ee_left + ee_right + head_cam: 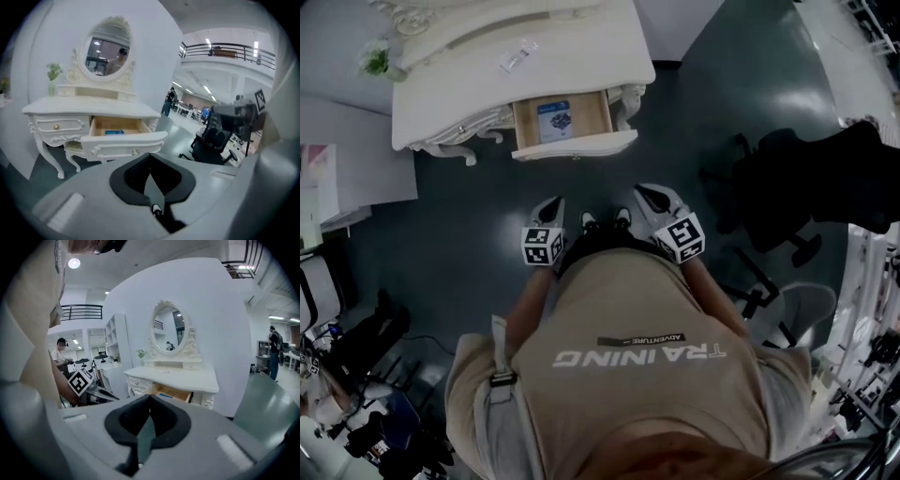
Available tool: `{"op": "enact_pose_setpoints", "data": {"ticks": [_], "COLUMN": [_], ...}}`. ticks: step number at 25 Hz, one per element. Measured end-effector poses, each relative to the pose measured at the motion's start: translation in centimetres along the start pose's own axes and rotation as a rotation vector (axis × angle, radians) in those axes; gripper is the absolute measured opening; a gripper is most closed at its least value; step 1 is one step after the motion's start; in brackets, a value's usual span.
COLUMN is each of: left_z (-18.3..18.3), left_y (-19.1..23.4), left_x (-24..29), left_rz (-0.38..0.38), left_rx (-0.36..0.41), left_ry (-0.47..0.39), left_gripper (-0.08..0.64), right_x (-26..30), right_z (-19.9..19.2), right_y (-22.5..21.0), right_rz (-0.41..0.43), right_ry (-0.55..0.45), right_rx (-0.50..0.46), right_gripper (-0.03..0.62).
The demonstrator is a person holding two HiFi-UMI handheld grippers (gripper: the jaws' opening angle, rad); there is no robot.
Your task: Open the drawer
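The white dressing table (487, 66) stands against the wall, and its middle drawer (575, 144) is pulled out, showing a blue box (554, 120) inside. In the left gripper view the open drawer (123, 137) lies ahead and slightly left; in the right gripper view the drawer (172, 393) shows just past the jaws. My left gripper (551, 202) (150, 157) is shut and empty, held back from the drawer near my body. My right gripper (647, 193) (149, 398) is also shut with nothing in it, level with the left one.
A black office chair (787, 187) (211, 140) stands to the right. An oval mirror (107, 50) and a small plant (375, 58) sit on the table. White shelving (328, 178) stands at the left. My shoes (605, 220) are between the grippers.
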State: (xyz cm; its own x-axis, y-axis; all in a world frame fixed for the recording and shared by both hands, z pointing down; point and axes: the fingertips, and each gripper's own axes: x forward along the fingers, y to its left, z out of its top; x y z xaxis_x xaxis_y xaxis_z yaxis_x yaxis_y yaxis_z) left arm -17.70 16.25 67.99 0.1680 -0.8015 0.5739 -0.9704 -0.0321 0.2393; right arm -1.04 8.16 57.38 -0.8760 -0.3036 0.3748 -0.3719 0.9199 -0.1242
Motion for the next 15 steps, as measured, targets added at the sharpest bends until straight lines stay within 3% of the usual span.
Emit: {"op": "enact_pose_setpoints", "data": {"ticks": [3,7,11,15], "left_z": [4.2,11.2,16.1,19.0], "left_y": [-2.7,-5.4,-5.4,-4.2], "left_x": [-3.9,-6.8,-8.8,-10.7], "left_rz": [0.047,0.078,0.168,0.216], "left_rx": [-0.013,0.08,0.208,0.205], "left_ry": [-0.119,-0.248,-0.334,-0.391], "left_gripper": [0.006,0.006,0.008,0.006], "right_x": [-1.9,-3.4,-3.3,-3.1], "right_z": [0.9,4.6,7.8,10.0], "right_y": [0.4,-0.5,-2.3,-2.9], "right_rz": [0.023,0.045,0.028,-0.033], "right_ry": [0.001,-0.095,-0.156,-0.206], "right_rx": [-0.067,-0.129,-0.101,-0.068], "right_gripper": [0.003,0.003,0.003,0.003]}}
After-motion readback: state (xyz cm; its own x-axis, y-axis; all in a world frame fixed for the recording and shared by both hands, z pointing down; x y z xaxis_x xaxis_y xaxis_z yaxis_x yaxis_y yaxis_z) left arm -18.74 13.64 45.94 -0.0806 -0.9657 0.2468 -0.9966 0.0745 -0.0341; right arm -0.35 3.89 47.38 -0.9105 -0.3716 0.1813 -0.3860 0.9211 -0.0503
